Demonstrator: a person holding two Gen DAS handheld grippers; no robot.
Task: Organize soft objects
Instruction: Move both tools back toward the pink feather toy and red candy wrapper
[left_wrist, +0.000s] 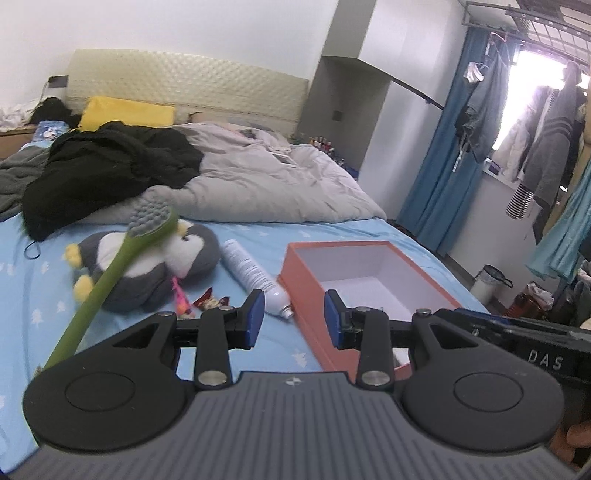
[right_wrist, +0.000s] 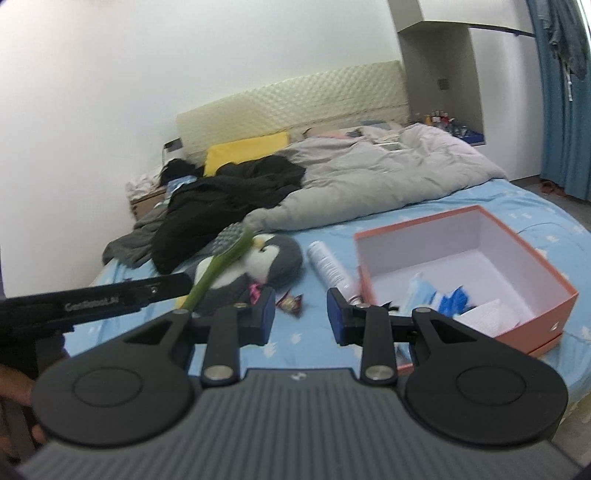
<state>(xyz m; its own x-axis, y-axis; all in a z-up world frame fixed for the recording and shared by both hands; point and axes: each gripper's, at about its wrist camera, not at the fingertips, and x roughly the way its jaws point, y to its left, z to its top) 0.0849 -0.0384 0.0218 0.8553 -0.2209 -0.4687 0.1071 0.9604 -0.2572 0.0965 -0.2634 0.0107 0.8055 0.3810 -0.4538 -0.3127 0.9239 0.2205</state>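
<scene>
Left wrist view shows my left fingers (left_wrist: 294, 319) parted with nothing between them, hovering over the near edge of the bed (left_wrist: 22, 280) and its blue sheet. Just beyond them lies the plush penguin (left_wrist: 147, 266), on its back near the middle of the bed, with a long green brush (left_wrist: 110, 273) slanting across in front of it. A white spray bottle (left_wrist: 255, 275) lies between the penguin and the open orange box (left_wrist: 369, 280), its cap end just beside the box's near corner. Small sweet wrappers (left_wrist: 210, 301) sit on the sheet close to the penguin. Right wrist view has my right fingers (right_wrist: 301, 317) also apart and gripping nothing, with the box toward the bed's right edge holding some white and blue packets (right_wrist: 454, 302). A grey duvet (left_wrist: 277, 177) and black clothing (left_wrist: 107, 166) are heaped toward the headboard end.
</scene>
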